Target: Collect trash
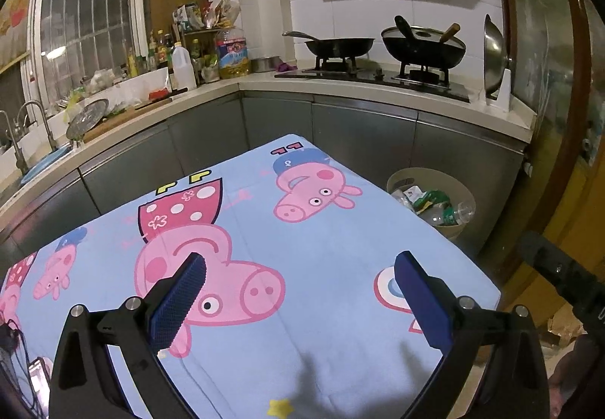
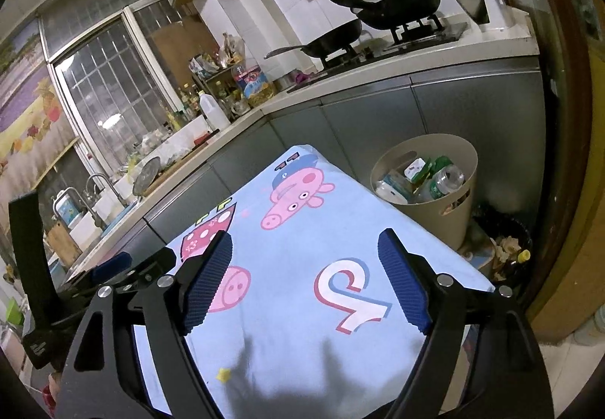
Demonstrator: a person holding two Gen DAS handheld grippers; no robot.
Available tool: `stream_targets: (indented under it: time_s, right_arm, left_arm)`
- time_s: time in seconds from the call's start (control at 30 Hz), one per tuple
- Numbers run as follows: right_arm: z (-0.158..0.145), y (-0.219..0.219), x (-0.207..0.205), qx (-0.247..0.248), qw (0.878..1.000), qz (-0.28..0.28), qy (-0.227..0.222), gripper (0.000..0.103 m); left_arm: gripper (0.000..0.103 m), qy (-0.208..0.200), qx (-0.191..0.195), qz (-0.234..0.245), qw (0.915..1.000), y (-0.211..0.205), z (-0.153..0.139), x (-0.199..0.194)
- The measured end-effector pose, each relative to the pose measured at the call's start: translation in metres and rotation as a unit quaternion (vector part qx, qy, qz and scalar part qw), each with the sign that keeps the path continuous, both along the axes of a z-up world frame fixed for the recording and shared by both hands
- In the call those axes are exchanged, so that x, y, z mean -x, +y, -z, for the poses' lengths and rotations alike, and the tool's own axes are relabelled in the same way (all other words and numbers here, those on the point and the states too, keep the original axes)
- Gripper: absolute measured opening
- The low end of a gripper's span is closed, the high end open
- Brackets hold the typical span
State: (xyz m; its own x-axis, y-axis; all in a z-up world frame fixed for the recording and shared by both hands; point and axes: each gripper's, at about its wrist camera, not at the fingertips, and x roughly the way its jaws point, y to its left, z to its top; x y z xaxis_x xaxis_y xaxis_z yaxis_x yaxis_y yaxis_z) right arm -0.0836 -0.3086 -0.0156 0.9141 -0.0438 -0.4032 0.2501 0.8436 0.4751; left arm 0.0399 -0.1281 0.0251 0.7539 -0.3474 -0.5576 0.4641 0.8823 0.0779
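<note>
Sink side: a faucet [image 1: 36, 116] and a round strainer lid [image 1: 87, 116] sit on the counter at far left, well apart from the work area.
Counter corner: a white jug [image 1: 182, 65] and an oil bottle [image 1: 232, 54] stand close together among other bottles.
Left gripper [image 1: 300, 290]: jaws wide apart, nothing between the blue pads; it hangs over the cartoon tablecloth [image 1: 321, 249], tilted downward.
Table: covered by the blue cloth with pink pig prints; no loose trash shows on the part of it in view.
Right gripper [image 2: 304, 277]: jaws spread wide and empty, above the cloth's right part.
Stove: a frying pan [image 1: 340, 45] and a lidded wok [image 1: 423, 47] sit on the burners beyond the table.
Trash: plastic bottles [image 2: 444, 179] and crumpled wrappers [image 2: 418, 169] already lie in the beige bin [image 2: 438, 215], on the floor just beside the table's far right corner.
Handling, as a judgement: empty bottles are light, thin-walled and slick, so they would dent and could squirt out of a hard pinch; take them across the body, near the middle. Wrappers are limp and want a pinch on a bunched fold.
Floor right of bin: a dark container [image 2: 506, 249] holds scraps, near the bin.
Progress, as a judgement: collection looks nearly or wholly done.
</note>
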Motion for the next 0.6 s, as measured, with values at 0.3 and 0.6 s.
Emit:
stream_targets:
  time_s: [0.3, 0.6]
  right_arm:
    - [0.0013, -0.0025, -0.002, -0.008, 1.0, -0.003, 0.01, 0.08]
    - [0.0071, -0.0047, -0.0063, -0.013, 1.0, -0.002, 0.024, 0.087]
  left_arm:
    - [0.099, 0.001, -0.012, -0.008, 0.9999, -0.0022, 0.0003, 0.0027]
    - [0.099, 0.017, -0.015, -0.003, 0.9998, -0.0054, 0.0016, 0.0046]
